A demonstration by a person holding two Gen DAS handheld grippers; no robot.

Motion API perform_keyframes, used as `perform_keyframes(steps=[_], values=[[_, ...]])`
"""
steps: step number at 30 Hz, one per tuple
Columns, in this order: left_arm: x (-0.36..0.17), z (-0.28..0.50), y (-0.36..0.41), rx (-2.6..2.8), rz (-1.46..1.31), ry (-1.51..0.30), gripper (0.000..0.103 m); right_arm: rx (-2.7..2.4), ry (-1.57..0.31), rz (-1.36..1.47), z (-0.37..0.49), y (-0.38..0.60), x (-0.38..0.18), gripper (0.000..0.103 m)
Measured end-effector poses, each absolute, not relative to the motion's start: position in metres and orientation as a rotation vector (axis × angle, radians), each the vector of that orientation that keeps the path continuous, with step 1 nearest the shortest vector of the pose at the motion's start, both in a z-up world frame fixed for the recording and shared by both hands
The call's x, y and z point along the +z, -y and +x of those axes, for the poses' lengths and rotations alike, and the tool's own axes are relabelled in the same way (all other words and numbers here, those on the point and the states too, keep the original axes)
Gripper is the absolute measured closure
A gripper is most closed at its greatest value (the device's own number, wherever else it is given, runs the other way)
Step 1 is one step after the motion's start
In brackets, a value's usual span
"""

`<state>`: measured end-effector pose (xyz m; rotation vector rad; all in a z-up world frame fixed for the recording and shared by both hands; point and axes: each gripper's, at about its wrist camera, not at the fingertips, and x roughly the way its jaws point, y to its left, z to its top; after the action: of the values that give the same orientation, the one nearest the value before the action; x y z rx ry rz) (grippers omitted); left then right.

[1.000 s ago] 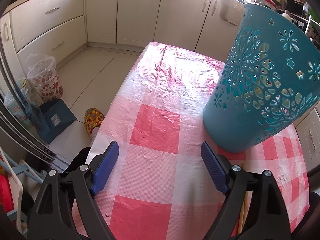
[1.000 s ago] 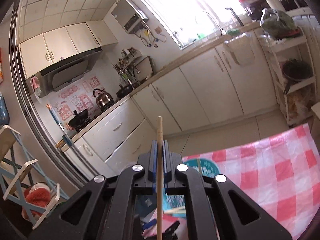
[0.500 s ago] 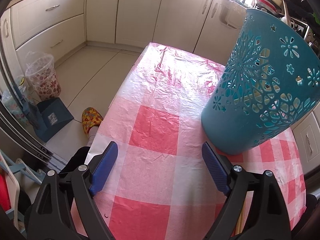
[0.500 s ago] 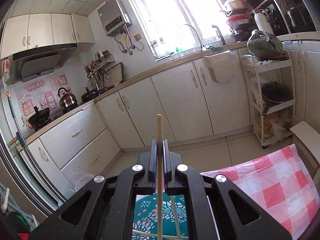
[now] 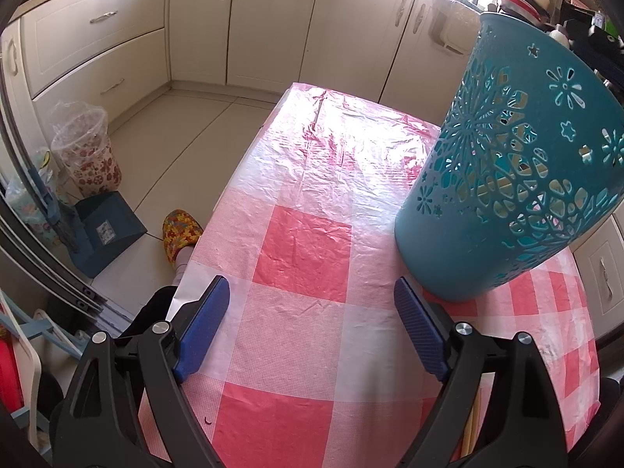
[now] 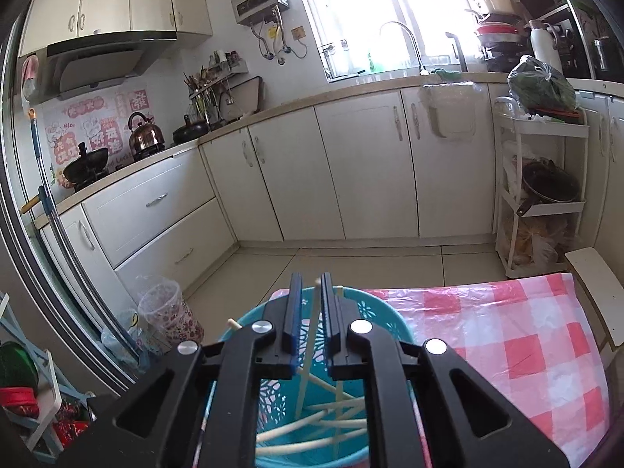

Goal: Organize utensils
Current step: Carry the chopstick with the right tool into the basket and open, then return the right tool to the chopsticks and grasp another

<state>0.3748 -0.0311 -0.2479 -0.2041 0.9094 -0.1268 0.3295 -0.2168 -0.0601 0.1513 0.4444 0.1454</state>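
Observation:
A teal cut-out basket point(image 5: 507, 179) stands on the pink checked tablecloth point(image 5: 312, 202), to the right of my left gripper point(image 5: 312, 288). That gripper hovers open over the cloth with nothing between its blue pads. Pale chopsticks point(image 5: 472, 429) lie on the cloth under its right finger. In the right wrist view my right gripper point(image 6: 311, 284) is just above the basket's rim point(image 6: 249, 319). Its jaws are opening; a wooden chopstick point(image 6: 308, 343) stands loose between them, lower end down in the basket. Several chopsticks point(image 6: 312, 425) lie crossed inside.
The table's left edge drops to a tiled floor with a person's foot in a patterned slipper point(image 5: 181, 234), a blue dustpan point(image 5: 105, 230) and a lined floral bin point(image 5: 87, 156). Cream cabinets point(image 6: 351, 171) line the far walls. A white shelf rack point(image 6: 542, 202) stands far right.
My right gripper has sunk and rolled level over the basket, and its jaws have parted from the chopstick, which has slid down into the basket. The left gripper has kept still.

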Motion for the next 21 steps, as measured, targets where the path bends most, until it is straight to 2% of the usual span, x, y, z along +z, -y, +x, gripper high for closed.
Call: perform_keyframes(steps=[4,7,10,15,21], values=[[-0.248,0.374,0.031,-0.123,-0.203,-0.909,0.021,0.119,-0.358,0.159,0.283,0.230,-0.038,0.080],[-0.248,0.374,0.030,-0.121,-0.206,-0.908,0.020,0.104,-0.359,0.144,0.243,0.232,-0.041,0.079],[-0.248,0.374,0.030,-0.120,-0.211,-0.907,0.020,0.098,-0.501,0.109,0.219,0.224,-0.081,0.079],[-0.248,0.373,0.030,-0.118,-0.206,-0.907,0.020,0.100,-0.870,0.117,0.237,0.215,-0.177,0.079],[-0.249,0.372,0.030,-0.118,-0.213,-0.905,0.020,0.103,-0.937,0.118,0.266,0.207,-0.199,0.080]])
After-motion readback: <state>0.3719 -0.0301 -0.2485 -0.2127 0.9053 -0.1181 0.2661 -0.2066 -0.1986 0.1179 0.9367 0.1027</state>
